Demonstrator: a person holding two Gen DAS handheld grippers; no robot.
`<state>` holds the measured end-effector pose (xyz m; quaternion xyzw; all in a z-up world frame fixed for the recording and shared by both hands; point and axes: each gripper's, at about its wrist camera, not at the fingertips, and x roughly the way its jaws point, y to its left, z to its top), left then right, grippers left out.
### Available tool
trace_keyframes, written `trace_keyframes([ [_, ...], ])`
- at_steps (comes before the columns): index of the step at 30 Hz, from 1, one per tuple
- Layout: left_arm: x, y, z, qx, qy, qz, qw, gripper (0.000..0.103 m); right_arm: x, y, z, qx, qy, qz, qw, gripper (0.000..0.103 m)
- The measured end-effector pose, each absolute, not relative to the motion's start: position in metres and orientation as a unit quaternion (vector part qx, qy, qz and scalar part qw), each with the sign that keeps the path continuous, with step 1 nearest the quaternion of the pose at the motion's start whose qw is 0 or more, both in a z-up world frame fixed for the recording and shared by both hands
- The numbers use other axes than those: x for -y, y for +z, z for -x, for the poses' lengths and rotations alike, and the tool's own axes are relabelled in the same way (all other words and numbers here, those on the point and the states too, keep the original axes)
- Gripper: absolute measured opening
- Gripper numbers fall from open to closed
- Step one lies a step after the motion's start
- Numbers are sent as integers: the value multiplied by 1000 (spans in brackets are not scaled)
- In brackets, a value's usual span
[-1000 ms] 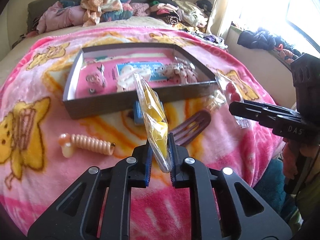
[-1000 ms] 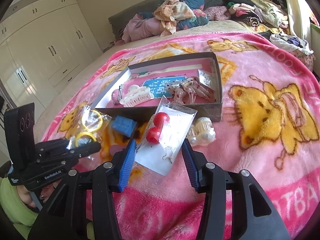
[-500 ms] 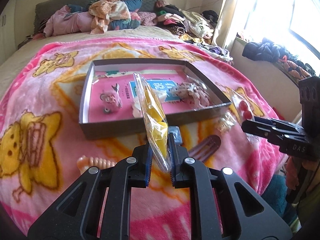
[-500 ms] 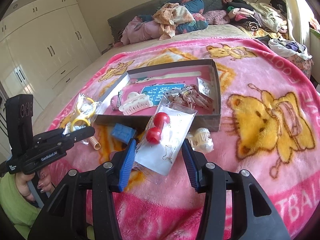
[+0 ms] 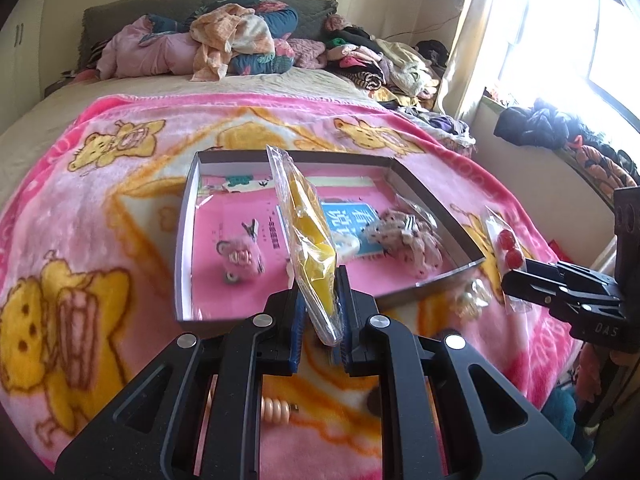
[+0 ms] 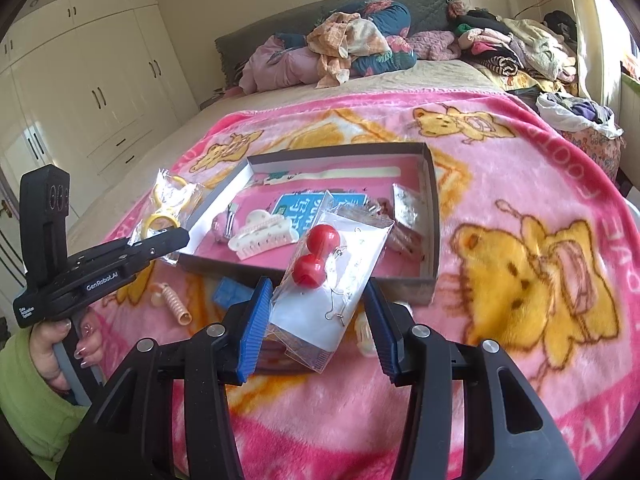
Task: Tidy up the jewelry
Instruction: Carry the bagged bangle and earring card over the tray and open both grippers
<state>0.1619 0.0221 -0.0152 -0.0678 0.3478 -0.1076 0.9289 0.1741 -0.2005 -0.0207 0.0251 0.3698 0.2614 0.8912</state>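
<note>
My left gripper [image 5: 320, 312] is shut on the lower end of a clear bag of yellow rings [image 5: 308, 232], held upright over the near part of the shallow grey box [image 5: 183, 240] with a pink floor. In the right wrist view this left gripper [image 6: 178, 237] and the bag of yellow rings [image 6: 168, 208] hang just left of the grey box [image 6: 434, 216]. My right gripper [image 6: 316, 292] is shut across a flat clear packet of red ball earrings [image 6: 340, 272], in front of the box's near wall. The left wrist view shows the right gripper [image 5: 512, 280] with the earring packet [image 5: 505, 248] at the box's right corner.
Inside the box lie a white claw clip [image 6: 264, 236], a blue card [image 6: 300, 204], a pink fuzzy clip [image 5: 239, 258] and a dotted bow [image 5: 404, 236]. On the pink blanket sit a peach spiral tie [image 6: 176, 304] and a small blue box [image 6: 231, 294]. Clothes pile [image 6: 352, 52] fills the bed's head.
Both grippers have come closer to the box and a little higher, each keeping its packet. The bag of yellow rings now stands over the box's near part.
</note>
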Motion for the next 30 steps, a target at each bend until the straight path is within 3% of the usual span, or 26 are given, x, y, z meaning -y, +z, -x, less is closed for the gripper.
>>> trace_keyframes([
  [16, -12, -7, -210, -336, -112, 69, 933, 8, 200, -14, -205, -370, 242, -8, 897, 45],
  [30, -2, -35, -255, -371, -108, 69, 920, 8, 201, -29, -242, -388, 220, -1, 895, 45],
])
